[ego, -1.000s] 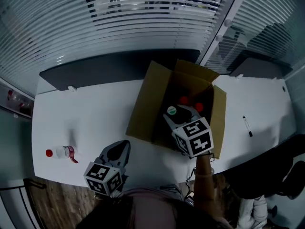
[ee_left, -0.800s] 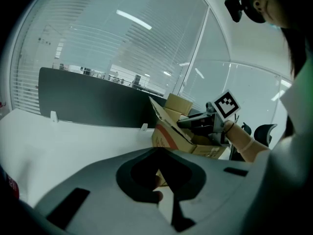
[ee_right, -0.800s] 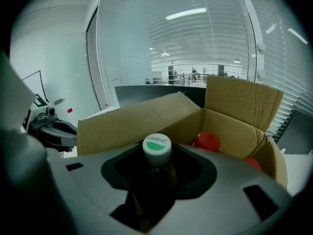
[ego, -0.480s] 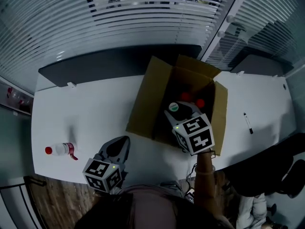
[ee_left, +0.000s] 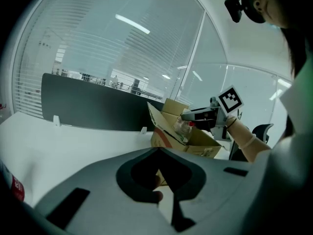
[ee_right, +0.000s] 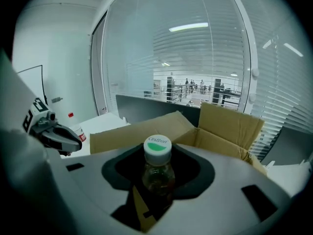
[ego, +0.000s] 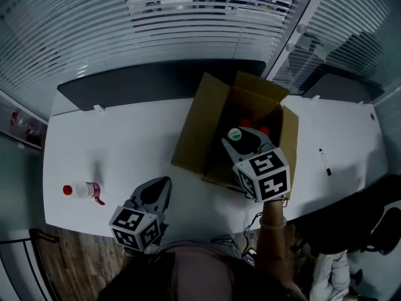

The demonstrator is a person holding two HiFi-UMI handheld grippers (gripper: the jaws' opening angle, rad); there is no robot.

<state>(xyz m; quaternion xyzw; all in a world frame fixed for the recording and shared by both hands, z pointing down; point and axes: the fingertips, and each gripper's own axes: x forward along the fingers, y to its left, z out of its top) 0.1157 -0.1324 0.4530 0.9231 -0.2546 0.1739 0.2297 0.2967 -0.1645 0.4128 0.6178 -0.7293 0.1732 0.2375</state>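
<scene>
Clear plastic bottle with a white-and-green cap (ee_right: 157,169) stands upright in the jaws of the right gripper (ego: 244,143), which close on its body just under the cap. It hangs over the open brown cardboard box (ego: 194,130) at the middle of the white bench (ego: 125,143).

A second ago the bottle sat lower, with the box walls rising round it and red caps close behind it in the right gripper view. Now the walls lie below the cap and those caps have dropped out of that view. The left gripper view also shows the bottle up above the box rim, so it has been lifted clear of the inside.

Two red caps (ego: 265,130) show inside the box from the head view. The left gripper (ego: 158,190) has stayed at the near edge, its jaws narrow with nothing between them. A red-capped clear bottle (ego: 81,190) lies on its side well to its left.
</scene>
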